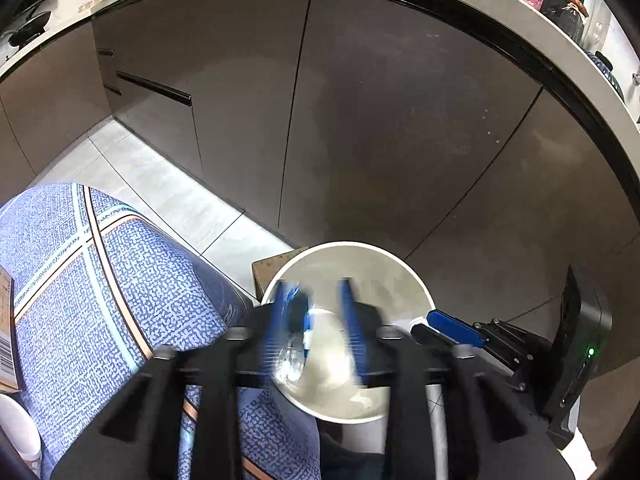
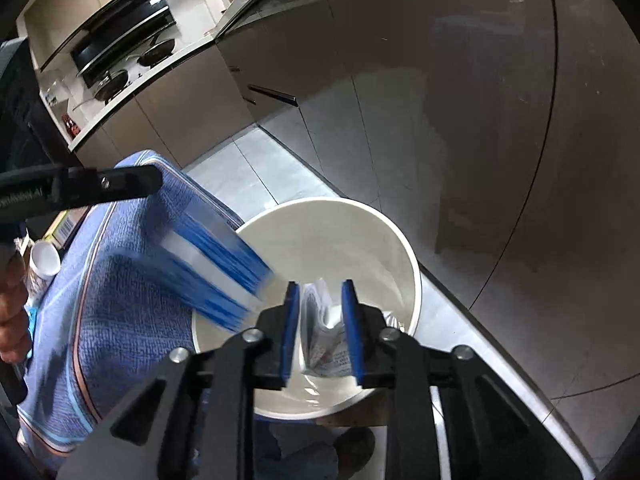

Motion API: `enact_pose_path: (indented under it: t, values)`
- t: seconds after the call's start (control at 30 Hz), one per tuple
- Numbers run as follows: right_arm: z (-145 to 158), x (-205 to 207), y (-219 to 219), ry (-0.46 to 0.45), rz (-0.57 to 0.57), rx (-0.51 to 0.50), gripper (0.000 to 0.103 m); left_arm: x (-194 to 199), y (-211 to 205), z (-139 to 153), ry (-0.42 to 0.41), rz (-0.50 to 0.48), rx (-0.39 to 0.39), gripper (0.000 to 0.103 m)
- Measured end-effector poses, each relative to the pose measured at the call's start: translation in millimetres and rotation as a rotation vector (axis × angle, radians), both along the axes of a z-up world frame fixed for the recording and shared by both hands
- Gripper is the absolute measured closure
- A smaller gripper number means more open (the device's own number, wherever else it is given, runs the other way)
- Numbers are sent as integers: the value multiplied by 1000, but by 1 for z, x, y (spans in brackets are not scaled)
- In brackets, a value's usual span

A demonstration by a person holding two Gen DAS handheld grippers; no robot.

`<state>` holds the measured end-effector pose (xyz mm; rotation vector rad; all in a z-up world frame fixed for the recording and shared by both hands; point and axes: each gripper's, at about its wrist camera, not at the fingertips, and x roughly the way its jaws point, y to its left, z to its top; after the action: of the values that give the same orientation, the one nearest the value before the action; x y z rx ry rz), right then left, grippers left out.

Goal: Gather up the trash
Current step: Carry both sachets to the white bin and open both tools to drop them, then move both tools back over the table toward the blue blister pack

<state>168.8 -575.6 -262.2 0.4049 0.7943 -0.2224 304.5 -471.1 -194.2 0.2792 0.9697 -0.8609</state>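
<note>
I have both grippers over the white bin (image 2: 404,248), which stands on the tiled floor (image 2: 256,172) beside the blue patterned cloth (image 2: 124,320) and in front of the grey cabinets (image 1: 400,120).

My left gripper (image 1: 316,328) points down into the bin's mouth. Its blue pads are spread apart, and a clear plastic bottle with a blue label (image 1: 296,340) sits blurred between them, close against the left pad. I cannot tell whether that pad touches it; the other pad is clear of it, so nothing pinches the bottle.

My right gripper (image 2: 320,332) also hangs over the bin, a little nearer the rim. Its pads are parted with a crumpled printed paper (image 2: 324,332) in the gap. The paper looks loose between them, though its edges lie very close to both pads and I cannot be sure of contact.

In the right wrist view the left gripper's fingers (image 2: 216,264) show as a blue smear at the bin's left rim. A hand (image 2: 12,316) grips a black handle at the far left edge.
</note>
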Motion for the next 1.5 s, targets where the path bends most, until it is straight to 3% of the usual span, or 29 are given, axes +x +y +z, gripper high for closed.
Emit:
enact_pose_path:
  t: [0.07,0.13,0.27,0.37,0.5,0.83,1.1,1.33,1.5]
  values:
    - [-1,-1,2,2,6,-5,69,2,-1,-1,-10,6,1,54]
    - [-3,-3,3,5,15,-6,55,3,0,-2,-11,15,1,43]
    - [-2,-10,3,-2,22,-19,47,8,7,2,-27,46,-21,24]
    - [4,-17,0,-24,20,-46,28,10,13,8,-48,75,-33,11]
    - [17,-23,1,-43,23,-57,3,13,22,18,-40,108,-48,8]
    - [66,-41,30,-93,58,-102,3,-23,67,63,-77,142,-69,8]
    - [122,-59,92,-172,172,-149,3,-62,147,109,-85,228,-134,8]
    - [143,-66,151,-209,265,-129,3,-94,236,120,-101,360,-122,8]
    - [148,-63,189,-227,322,-117,3,-103,298,110,-56,467,-106,8]
